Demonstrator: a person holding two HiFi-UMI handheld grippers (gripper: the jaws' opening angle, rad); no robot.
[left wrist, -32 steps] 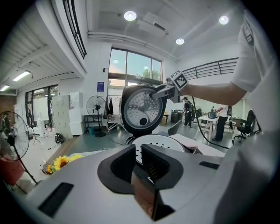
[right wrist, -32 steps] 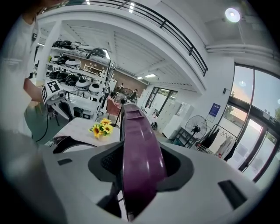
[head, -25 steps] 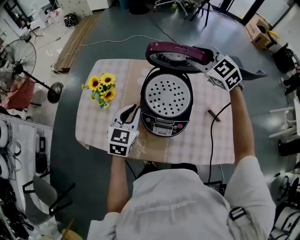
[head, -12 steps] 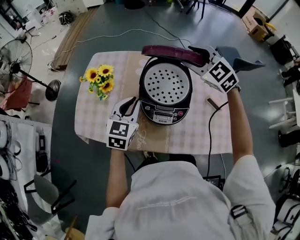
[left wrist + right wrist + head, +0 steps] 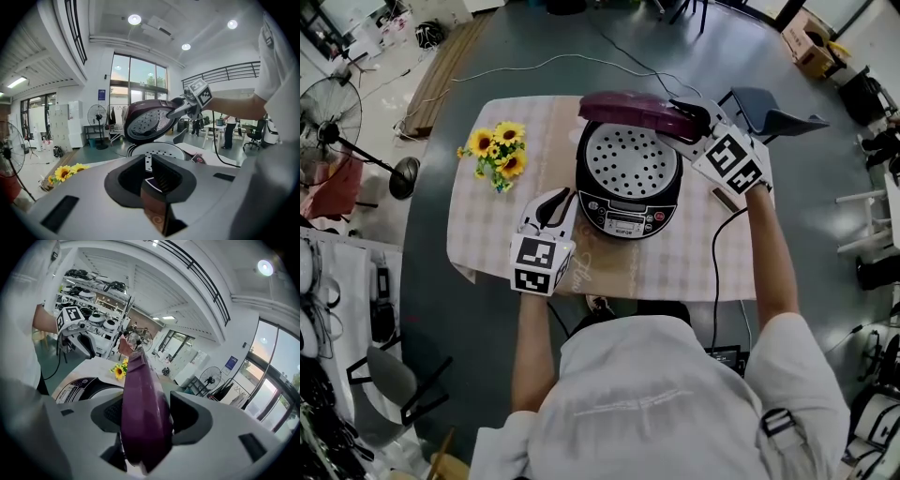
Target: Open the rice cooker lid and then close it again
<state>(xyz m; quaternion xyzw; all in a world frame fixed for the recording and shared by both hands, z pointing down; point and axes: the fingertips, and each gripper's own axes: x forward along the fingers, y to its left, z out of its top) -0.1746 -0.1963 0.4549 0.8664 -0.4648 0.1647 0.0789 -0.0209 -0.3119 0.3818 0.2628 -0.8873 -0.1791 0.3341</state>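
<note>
Rice cooker (image 5: 628, 202) mid-table on checked tablecloth (image 5: 487, 244), control panel toward the person. Purple lid (image 5: 633, 108) part-raised, tilted over the perforated inner plate (image 5: 628, 159), hinged at the far side. Right gripper (image 5: 686, 120) clamps the lid's right edge; the rim fills the gap and touches both pads, though the jaws have just been opening wider. Left gripper (image 5: 566, 195) rests low on the table just left of the cooker, apart from it, jaws nearly together with a slim gap, nothing in them. Sunflowers (image 5: 497, 150) far left.
</note>
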